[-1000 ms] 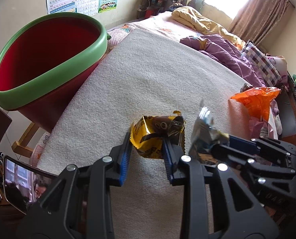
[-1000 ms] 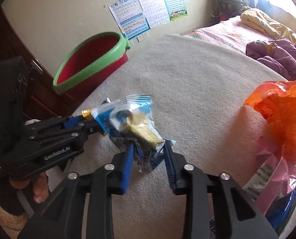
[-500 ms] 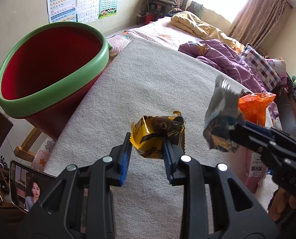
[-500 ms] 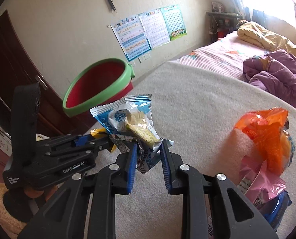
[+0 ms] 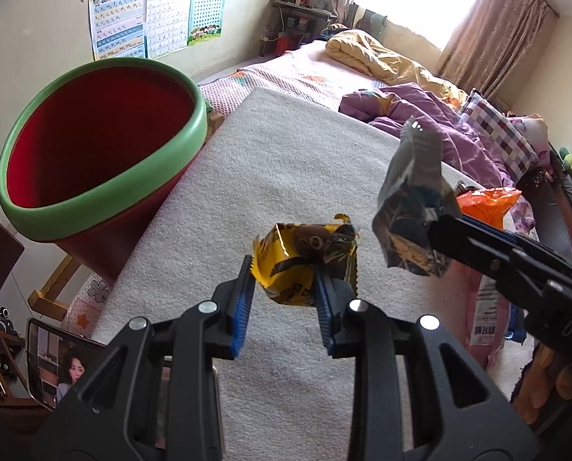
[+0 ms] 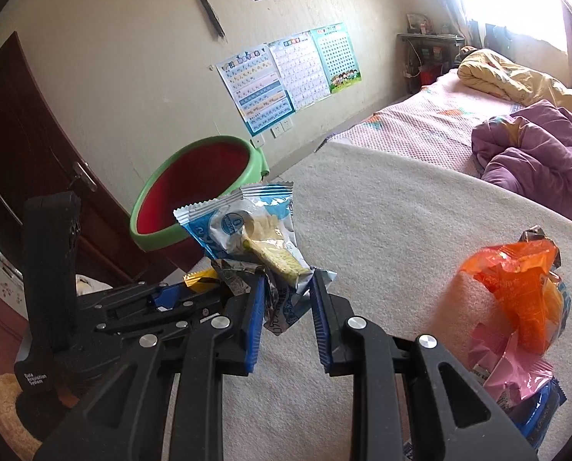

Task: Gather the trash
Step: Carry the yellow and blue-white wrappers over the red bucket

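Left tool (image 5: 286,282) — closed on a yellow wrapper (image 5: 305,259), held in the air above the beige-covered desk (image 5: 286,153). Right tool (image 6: 286,296) — closed on a blue-white wrapper (image 6: 247,230), crumpled, also held clear of the desk. Bin (image 5: 93,146) — red inside, green rim, tilted, standing at the desk's far left corner, mouth facing the tools; nothing visible inside from here. Remaining trash — an orange bag (image 6: 516,269) over pink packets (image 6: 509,368), heaped on the desk at the right. Step in hand, by judgement: carry to the bin, both pieces lifted. Next move calls for bringing each tool over the rim before release, then returning for the heap.
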The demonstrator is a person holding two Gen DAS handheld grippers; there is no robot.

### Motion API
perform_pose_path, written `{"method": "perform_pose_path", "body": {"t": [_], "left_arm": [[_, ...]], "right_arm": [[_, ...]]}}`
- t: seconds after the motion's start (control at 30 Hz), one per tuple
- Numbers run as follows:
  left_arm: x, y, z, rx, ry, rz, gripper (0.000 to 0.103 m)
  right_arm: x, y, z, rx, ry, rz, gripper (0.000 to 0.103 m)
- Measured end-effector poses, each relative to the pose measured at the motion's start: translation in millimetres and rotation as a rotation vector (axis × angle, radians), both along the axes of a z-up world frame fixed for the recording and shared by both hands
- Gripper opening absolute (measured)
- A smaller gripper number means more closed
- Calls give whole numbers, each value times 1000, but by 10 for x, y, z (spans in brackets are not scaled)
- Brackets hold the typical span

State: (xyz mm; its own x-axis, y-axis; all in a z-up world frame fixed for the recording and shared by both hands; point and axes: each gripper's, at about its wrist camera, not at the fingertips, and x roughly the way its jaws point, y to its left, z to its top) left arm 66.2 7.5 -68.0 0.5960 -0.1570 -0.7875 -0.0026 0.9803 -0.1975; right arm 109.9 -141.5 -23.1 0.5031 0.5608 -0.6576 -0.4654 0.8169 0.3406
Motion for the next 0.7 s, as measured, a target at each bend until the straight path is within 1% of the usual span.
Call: {"method": "perform_pose_path", "body": {"t": [0.3, 0.53, 0.7], "left_arm": [[3, 187, 119, 1, -35, 60, 29], [15, 449, 240, 13, -70, 137, 29], [27, 567, 226, 15, -67, 170, 29]], "right_arm": [[60, 102, 121, 22, -28, 9, 23], [65, 164, 128, 30, -28, 27, 24], [92, 212, 122, 31, -28, 39, 24]]}}
